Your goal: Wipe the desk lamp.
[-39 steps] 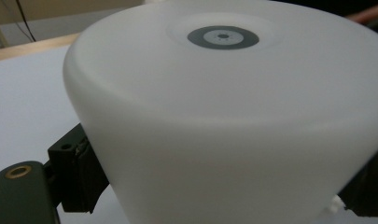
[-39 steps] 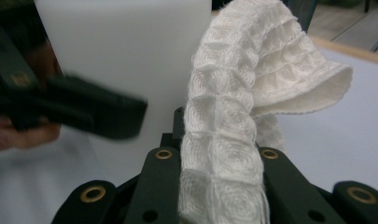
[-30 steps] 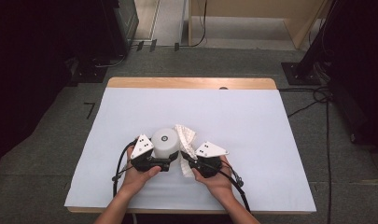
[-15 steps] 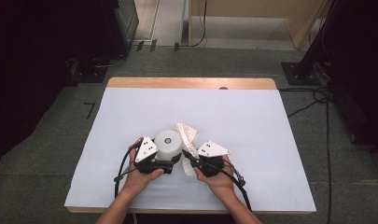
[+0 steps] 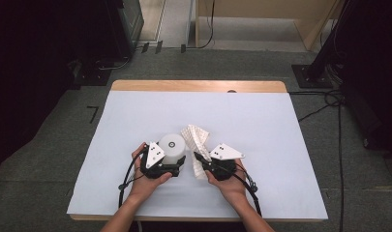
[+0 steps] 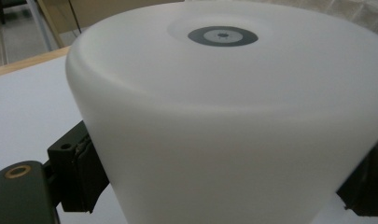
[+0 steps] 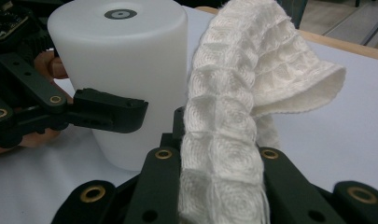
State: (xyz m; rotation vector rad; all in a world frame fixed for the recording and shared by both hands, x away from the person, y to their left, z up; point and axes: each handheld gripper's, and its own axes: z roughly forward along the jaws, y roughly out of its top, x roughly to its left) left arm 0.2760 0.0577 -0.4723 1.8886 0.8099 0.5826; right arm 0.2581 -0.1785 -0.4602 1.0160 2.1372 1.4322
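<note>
A white, smooth cylinder (image 5: 171, 144) with a dark ring on its top stands on the white-covered table (image 5: 280, 125). My left gripper (image 5: 174, 158) is shut on it, one jaw on each side of its lower wall; the cylinder (image 6: 224, 116) looms close between the jaws of the left gripper (image 6: 219, 186). A white waffle-weave cloth (image 5: 195, 138) rises from my right gripper (image 5: 198, 158), which is shut on it. In the right gripper view the cloth (image 7: 228, 116) stands folded over above the right gripper (image 7: 219, 161), right beside the cylinder (image 7: 126, 70). The left gripper's near jaw (image 7: 107, 112) presses the cylinder's side.
The table's bare wooden far edge (image 5: 198, 86) shows beyond the white sheet. Black cables (image 5: 126, 183) trail from both grippers toward the near edge. Dark equipment and floor cables (image 5: 329, 101) lie around the table.
</note>
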